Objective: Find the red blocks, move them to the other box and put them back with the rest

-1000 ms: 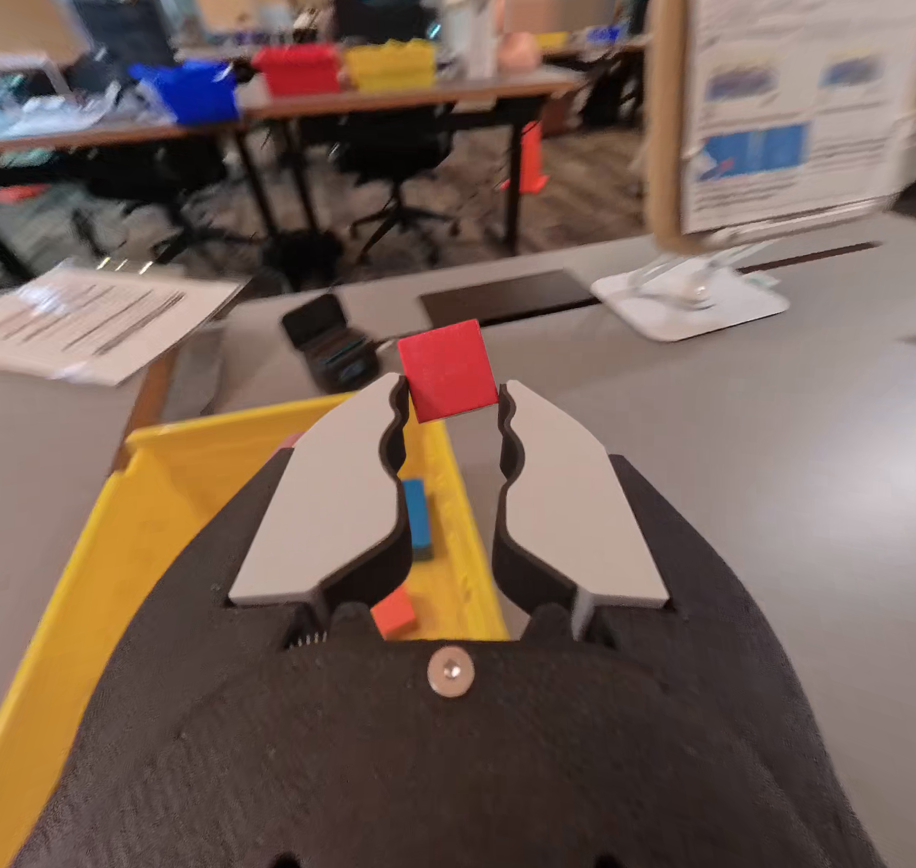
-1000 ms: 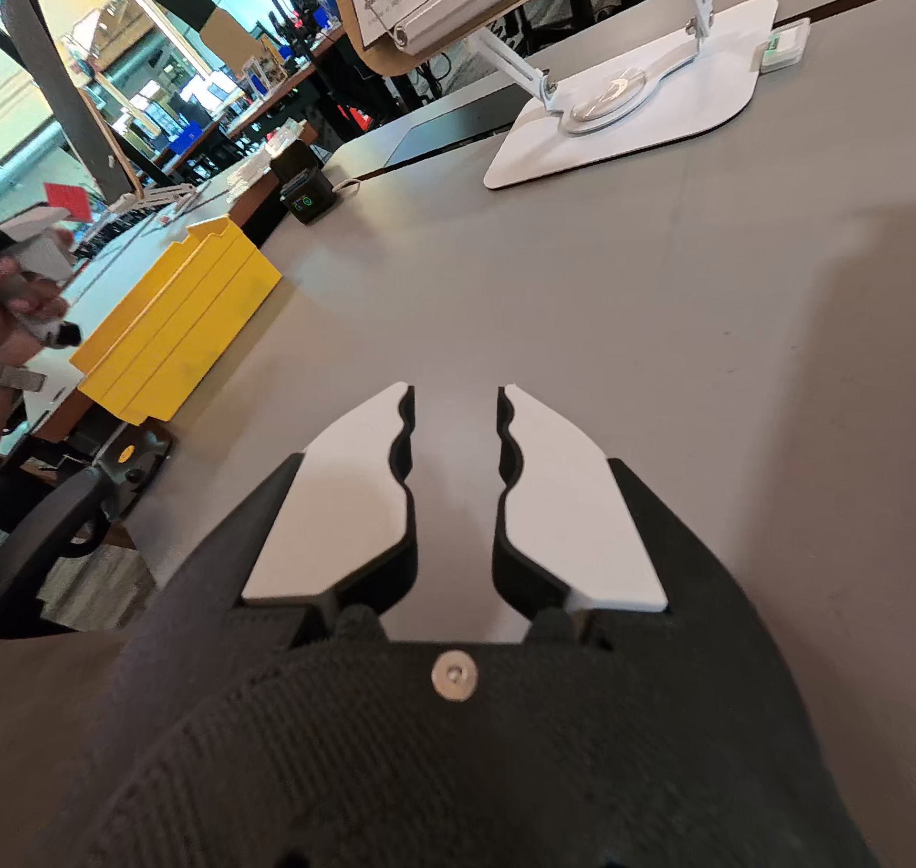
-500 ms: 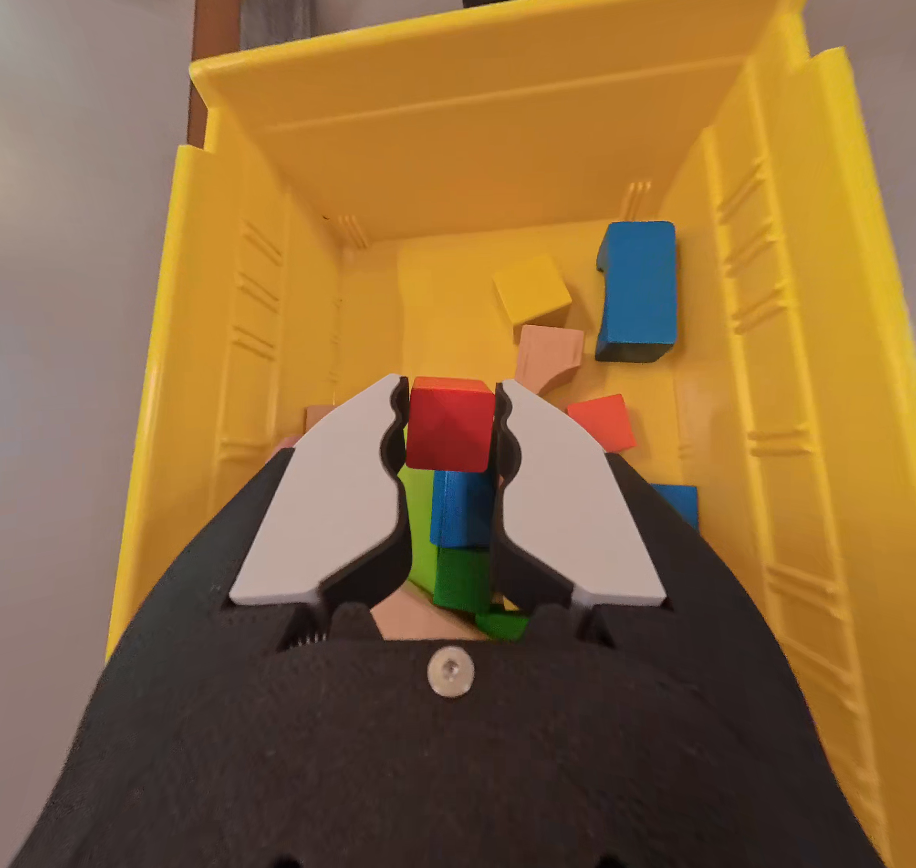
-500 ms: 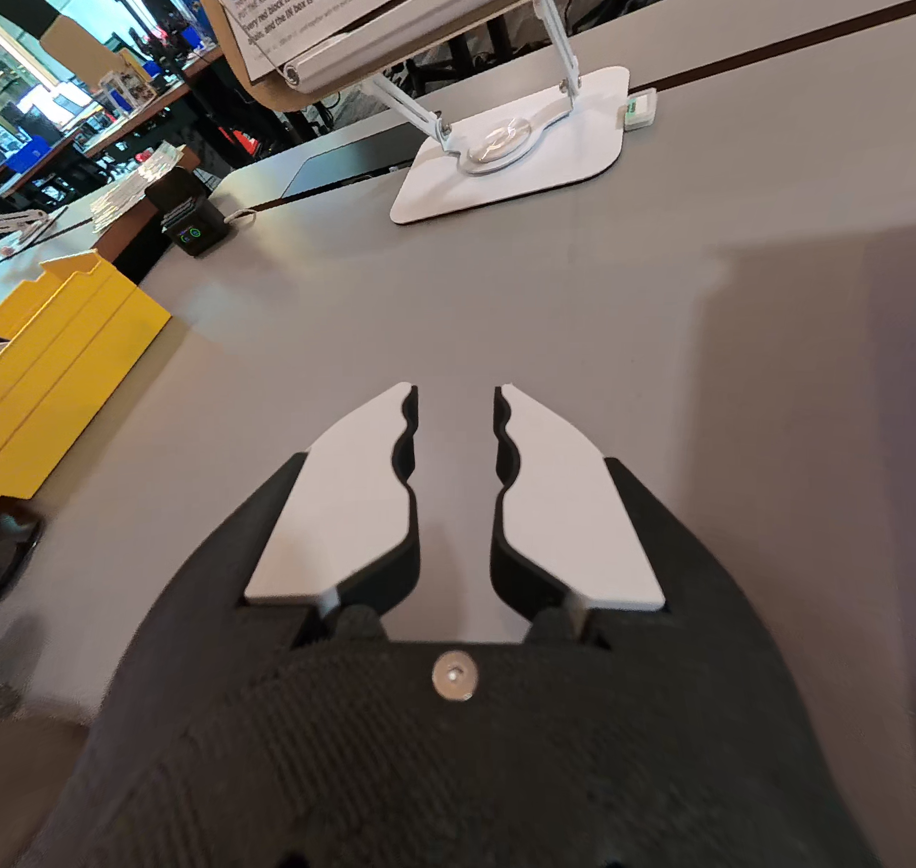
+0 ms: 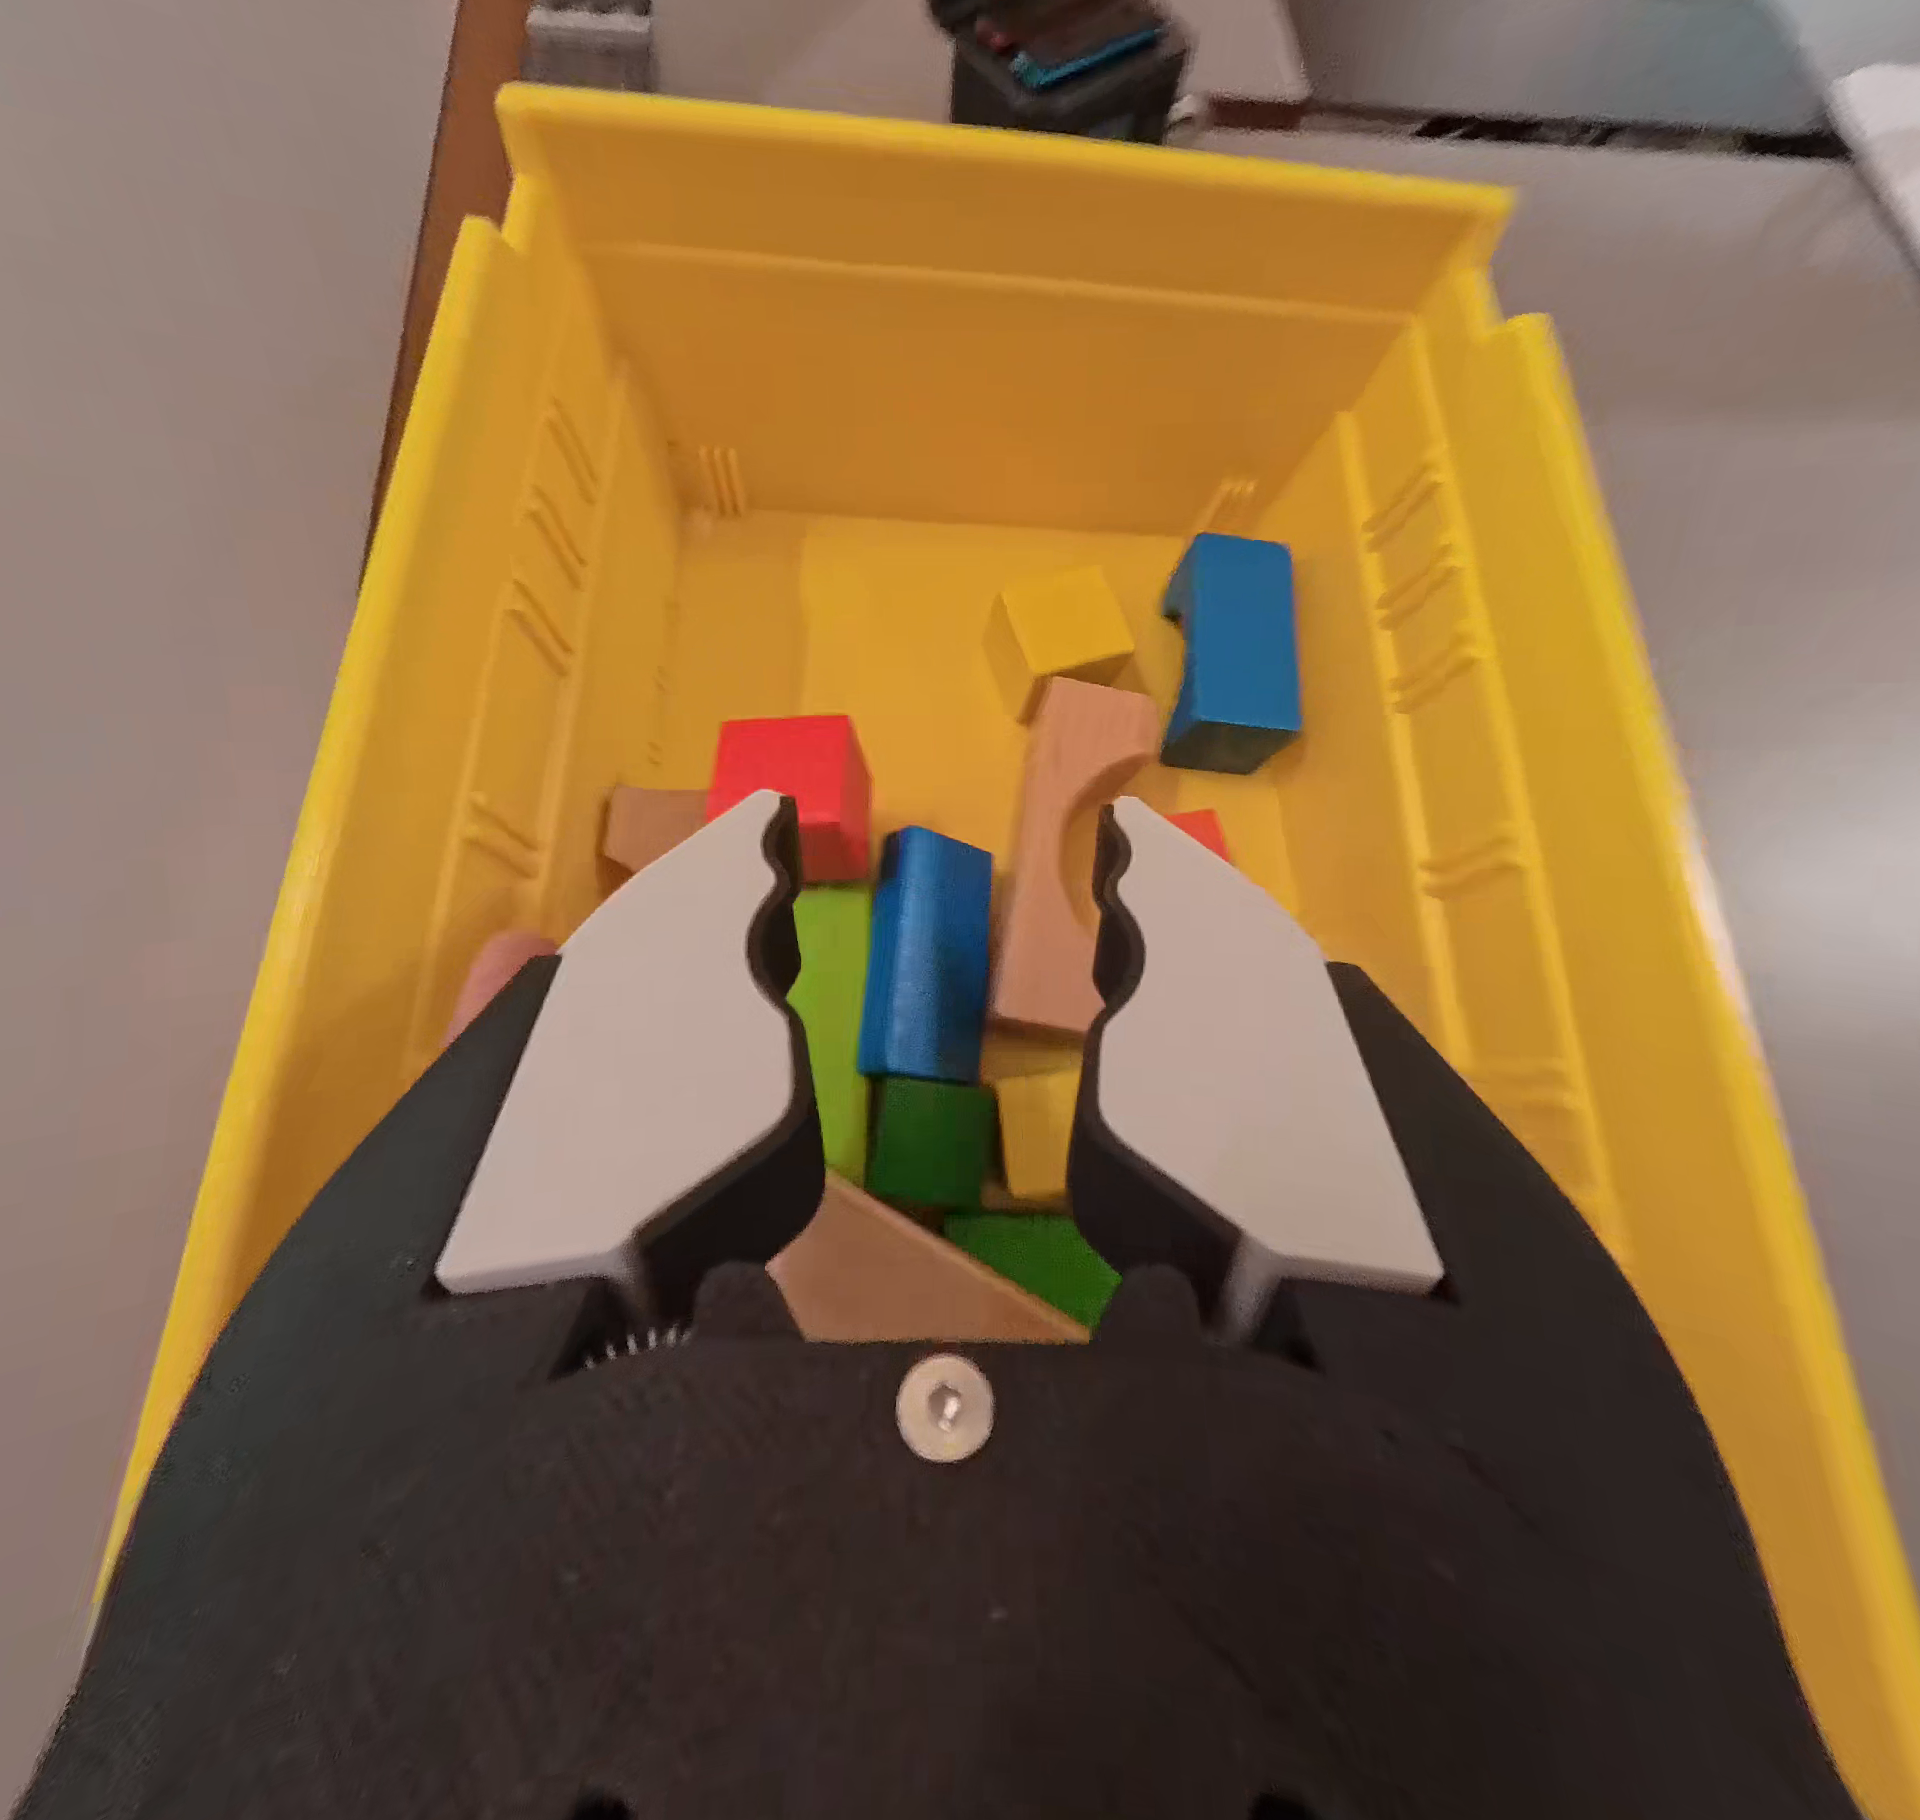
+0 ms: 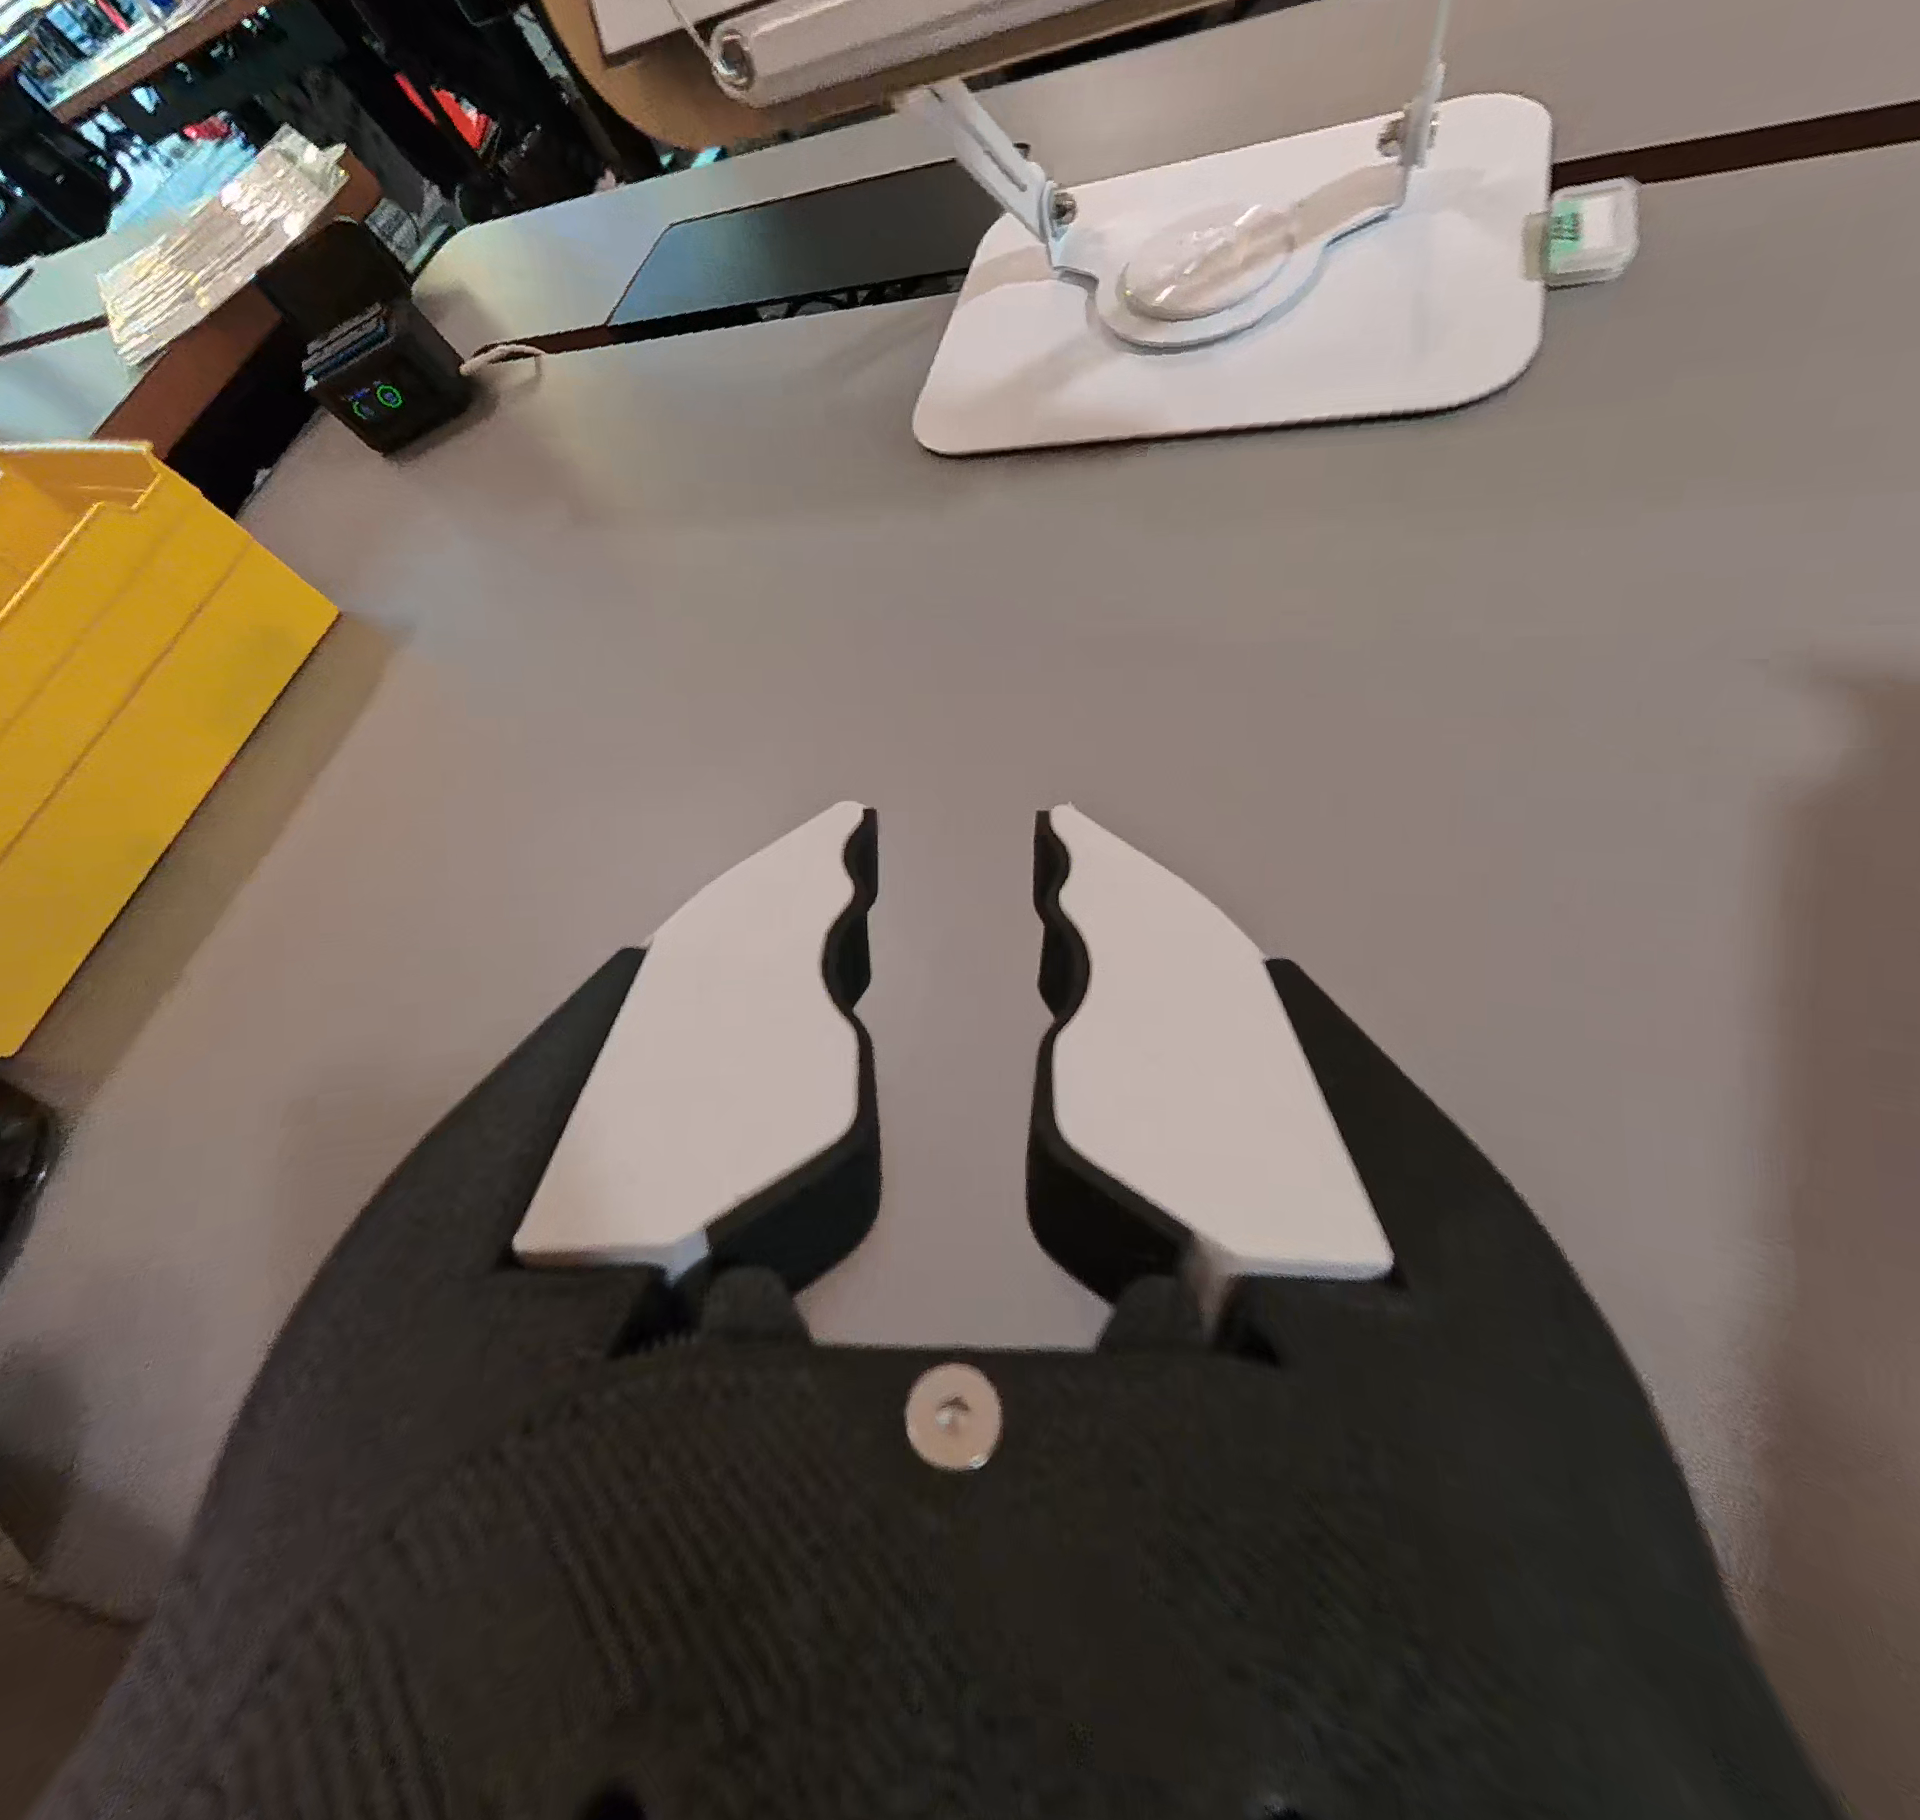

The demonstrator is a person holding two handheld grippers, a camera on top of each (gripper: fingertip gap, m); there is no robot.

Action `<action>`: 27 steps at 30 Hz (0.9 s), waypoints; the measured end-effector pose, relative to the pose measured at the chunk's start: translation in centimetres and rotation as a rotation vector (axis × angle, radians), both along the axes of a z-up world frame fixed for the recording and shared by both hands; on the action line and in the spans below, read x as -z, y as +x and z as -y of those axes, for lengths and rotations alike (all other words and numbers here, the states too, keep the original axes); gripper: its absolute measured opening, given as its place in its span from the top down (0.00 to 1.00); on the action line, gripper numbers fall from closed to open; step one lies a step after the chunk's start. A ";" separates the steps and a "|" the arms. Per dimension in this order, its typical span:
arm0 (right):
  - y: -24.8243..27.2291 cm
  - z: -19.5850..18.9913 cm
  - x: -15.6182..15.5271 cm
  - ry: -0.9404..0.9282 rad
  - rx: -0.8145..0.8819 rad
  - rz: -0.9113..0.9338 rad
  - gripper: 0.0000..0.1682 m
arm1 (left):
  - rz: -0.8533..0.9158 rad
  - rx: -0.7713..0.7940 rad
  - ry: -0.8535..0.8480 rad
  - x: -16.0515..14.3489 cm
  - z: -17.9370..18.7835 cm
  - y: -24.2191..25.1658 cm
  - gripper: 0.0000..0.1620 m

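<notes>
In the left wrist view, my left gripper (image 5: 943, 820) hangs open over the yellow box (image 5: 997, 212). A red cube (image 5: 795, 783) lies loose in the box, just past the left fingertip, among several blocks. A blue block (image 5: 925, 949), a wooden arch block (image 5: 1070, 835), green blocks (image 5: 930, 1136), a yellow cube (image 5: 1060, 622) and another blue block (image 5: 1236, 648) lie there too. A second red block (image 5: 1200, 828) peeks out behind the right finger. In the right wrist view, my right gripper (image 6: 956, 820) is open and empty above the grey table (image 6: 1247, 679).
The yellow box's side shows at the left of the right wrist view (image 6: 114, 690). A white stand base (image 6: 1247, 336) holding a board stands at the back of the table. A small black device (image 6: 379, 368) sits behind the box. Another desk with papers (image 6: 208, 243) lies beyond. The right gripper is farther from the yellow cube (image 5: 1060, 622), some 55 cm, than the left, some 9 cm.
My left gripper carried the red cube over the yellow box, then opened; the cube left the grasp and now lies in the box. The right gripper drifted slightly, still open and empty.
</notes>
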State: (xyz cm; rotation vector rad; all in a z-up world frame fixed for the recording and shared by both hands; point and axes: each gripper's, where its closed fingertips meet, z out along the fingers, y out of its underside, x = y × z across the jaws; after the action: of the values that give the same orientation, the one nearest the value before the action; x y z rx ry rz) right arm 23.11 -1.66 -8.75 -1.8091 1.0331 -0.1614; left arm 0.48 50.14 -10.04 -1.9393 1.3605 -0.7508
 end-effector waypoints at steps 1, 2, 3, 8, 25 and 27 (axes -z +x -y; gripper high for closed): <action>0.1 -0.8 -0.1 -0.007 -0.018 0.002 0.83 | 0.028 0.035 -0.008 -0.6 1.0 -0.5 0.66; 0.1 -1.6 -0.1 -0.015 -0.038 0.005 0.83 | 0.046 0.080 -0.022 -1.1 2.1 -0.9 0.68; 0.1 -2.4 -0.2 -0.023 -0.059 0.010 0.82 | 0.052 0.132 -0.043 -1.3 3.3 -1.5 0.69; -0.1 -5.6 -0.4 -0.071 -0.163 0.055 0.82 | -0.044 0.325 -0.128 0.3 7.8 -3.6 0.69; 0.5 -2.7 -0.3 0.007 -0.067 0.008 0.84 | -0.321 0.389 -0.036 5.0 8.3 -2.6 0.86; 0.7 -2.7 -0.3 0.042 -0.060 -0.014 0.84 | -0.279 0.339 -0.037 3.8 7.6 -2.6 0.86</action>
State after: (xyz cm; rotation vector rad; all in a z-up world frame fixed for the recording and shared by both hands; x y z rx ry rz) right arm 23.78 1.01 -8.46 -1.8032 0.9835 -0.0898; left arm -2.15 42.58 -13.79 -1.9184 1.8903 -0.6796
